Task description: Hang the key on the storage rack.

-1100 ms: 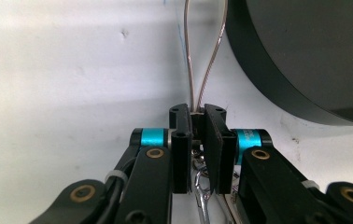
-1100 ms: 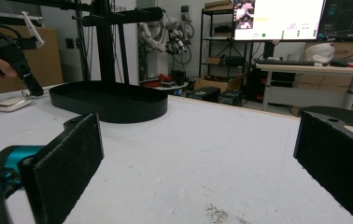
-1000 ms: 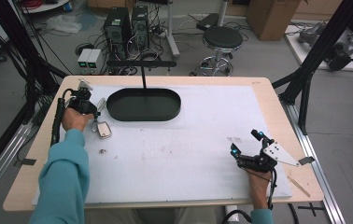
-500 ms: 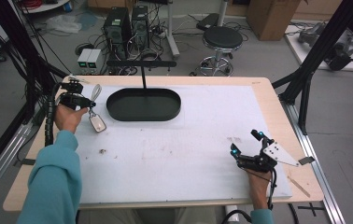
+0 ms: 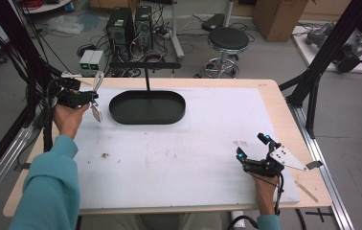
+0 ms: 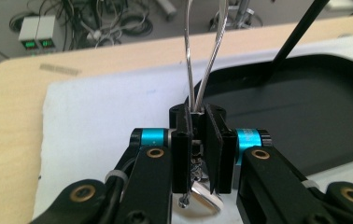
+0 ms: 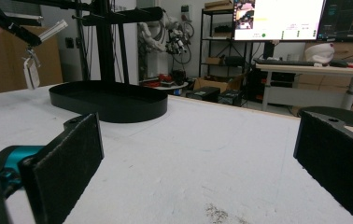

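- Left gripper [image 5: 90, 96]: jaws clamped on one key ring [image 6: 201, 60], seen up close in the left gripper view as a loop of thin, shiny clear or silvery strap pinched between the flat black pads.
- Strap: two strands rise out of the jaws, run close together, then bow apart toward the top of that view. Long axis runs along the jaws' own line.
- Tag [image 5: 96, 113]: one small pale, flat, rounded piece hanging below the jaws on a short beaded metal chain; smooth and glossy. In the high view it dangles off the surface, just left of the tray.
- In the right gripper view the ring and tag [image 7: 30, 71] hang in the air, well above the surface, left of the tray; the tag's long axis is near vertical.
- Tray [image 5: 117, 108]: one, black, oval, low-walled, matte, lying at the far middle of the surface.
- Stand [image 5: 146, 76]: one thin black post rising at the tray's far edge, carrying a black crossbar.
- Surface [image 5: 179, 158]: wooden top covered by one white, slightly scuffed sheet with small dark specks.
- Right gripper [image 5: 252, 152]: jaws wide apart, nothing between them; rests at the near right of the surface, well apart from the tray. Pads look black and foam-textured.
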Available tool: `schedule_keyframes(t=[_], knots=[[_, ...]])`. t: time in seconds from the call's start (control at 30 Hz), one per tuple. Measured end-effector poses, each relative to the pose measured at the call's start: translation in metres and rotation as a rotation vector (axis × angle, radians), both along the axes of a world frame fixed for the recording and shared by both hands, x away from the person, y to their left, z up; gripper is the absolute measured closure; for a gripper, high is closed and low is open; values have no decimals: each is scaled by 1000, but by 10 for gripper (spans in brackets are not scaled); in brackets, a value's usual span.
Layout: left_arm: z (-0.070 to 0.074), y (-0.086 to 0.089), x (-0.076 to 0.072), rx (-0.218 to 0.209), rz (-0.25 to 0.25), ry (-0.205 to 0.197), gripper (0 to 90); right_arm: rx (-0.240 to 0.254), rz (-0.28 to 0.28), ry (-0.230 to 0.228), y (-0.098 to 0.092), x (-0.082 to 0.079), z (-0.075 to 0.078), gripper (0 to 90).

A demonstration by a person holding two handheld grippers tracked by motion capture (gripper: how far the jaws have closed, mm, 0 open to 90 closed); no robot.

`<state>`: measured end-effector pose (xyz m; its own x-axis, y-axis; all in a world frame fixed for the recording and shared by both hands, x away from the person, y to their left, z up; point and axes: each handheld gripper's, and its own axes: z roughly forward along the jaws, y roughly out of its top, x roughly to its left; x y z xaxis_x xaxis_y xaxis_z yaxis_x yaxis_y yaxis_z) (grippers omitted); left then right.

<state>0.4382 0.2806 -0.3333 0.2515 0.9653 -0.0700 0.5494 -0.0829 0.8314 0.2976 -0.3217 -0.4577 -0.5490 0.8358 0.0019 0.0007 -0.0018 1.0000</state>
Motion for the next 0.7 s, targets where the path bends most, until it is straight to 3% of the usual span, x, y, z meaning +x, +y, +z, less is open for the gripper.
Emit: schedule_keyframes(t=[0.23,0.37,0.7], knots=[[10,-10,-4,9,-32,-79,814,4,0,2,0,0,0,7],[15,-16,-5,-13,-44,-115,814,3,0,3,0,0,0,7],[17,-32,1,8,-54,-140,814,6,2,1,0,0,0,7]])
